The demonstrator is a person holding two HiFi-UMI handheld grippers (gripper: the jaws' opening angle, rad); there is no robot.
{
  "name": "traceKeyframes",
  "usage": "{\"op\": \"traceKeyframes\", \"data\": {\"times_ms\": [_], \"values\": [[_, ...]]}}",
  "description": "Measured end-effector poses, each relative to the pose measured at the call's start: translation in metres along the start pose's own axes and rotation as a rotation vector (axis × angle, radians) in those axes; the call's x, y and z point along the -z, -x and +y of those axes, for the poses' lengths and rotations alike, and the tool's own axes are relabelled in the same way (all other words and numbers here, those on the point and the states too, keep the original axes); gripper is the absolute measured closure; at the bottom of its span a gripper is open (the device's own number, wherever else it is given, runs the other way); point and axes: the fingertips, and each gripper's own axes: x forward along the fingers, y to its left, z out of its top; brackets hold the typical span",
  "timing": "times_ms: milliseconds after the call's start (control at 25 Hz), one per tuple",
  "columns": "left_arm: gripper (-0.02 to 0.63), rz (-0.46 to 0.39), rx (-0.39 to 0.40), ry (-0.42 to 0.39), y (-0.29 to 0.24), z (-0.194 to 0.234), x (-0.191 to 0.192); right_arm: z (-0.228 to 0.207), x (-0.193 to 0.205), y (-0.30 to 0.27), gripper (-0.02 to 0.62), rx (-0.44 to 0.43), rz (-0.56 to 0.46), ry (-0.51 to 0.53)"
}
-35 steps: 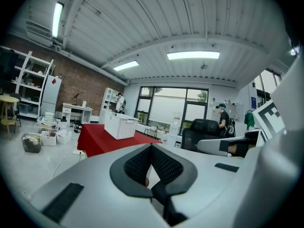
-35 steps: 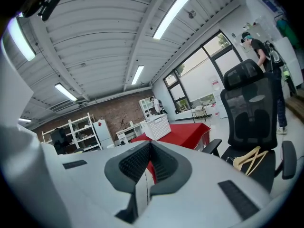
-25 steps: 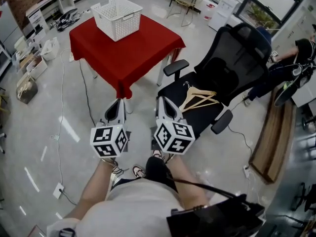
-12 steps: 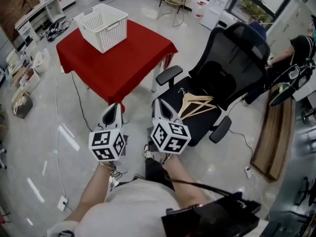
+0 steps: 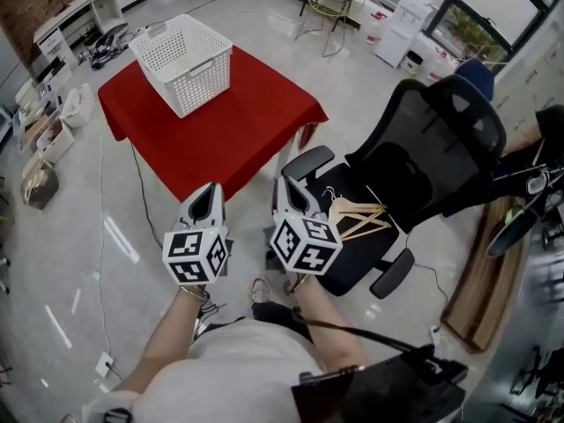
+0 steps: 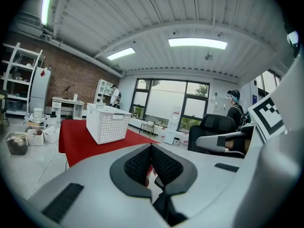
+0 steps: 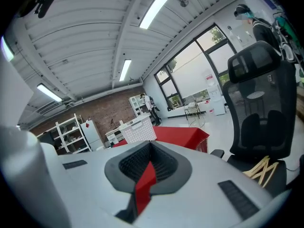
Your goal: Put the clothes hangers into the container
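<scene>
1. Clothes hangers (image 5: 357, 218) of light wood lay in a small pile on the seat of the black office chair (image 5: 423, 148). None of them was yet in the white basket (image 5: 182, 60), which stood well apart from them on the bench (image 5: 247, 122) with the red cloth.
2. Compared with one second before, the chair and the hangers sat nearer to us in the head view, and the hangers were now close beside the right tool (image 5: 286, 186). We judged this as the approach, with the first pick-up not yet begun.
3. The right tool was fully closed and carried nothing. Only the red cloth far behind showed through the slit under its pads.
4. The left tool (image 5: 211, 190) was closed too, pad against pad, and it was also empty.
5. Both hands held the tools side by side in front of the body. They pointed forward and slightly down, the left one toward the corner of the bench and the right one toward the chair.
6. In our judgement, the right tool had to open before it could take a hanger.
</scene>
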Motion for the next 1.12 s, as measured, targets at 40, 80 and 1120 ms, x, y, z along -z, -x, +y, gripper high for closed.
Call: {"op": "traceKeyframes", "data": {"times_ms": [40,80,1120], "values": [[0.606,0.001,-0.005,-0.001,-0.01,0.001,-0.002,-0.004,-0.004,-0.01,0.578,-0.004,0.006,-0.001],[0.606,0.001,-0.01,-0.001,-0.019,0.003,-0.005,-0.007,-0.007,-0.02,0.578,-0.006,0.012,0.0],[0.606,0.01,0.063,-0.041,-0.143,0.11,-0.067,0.032,-0.046,-0.175,0.58,0.033,-0.022,0.064]]}}
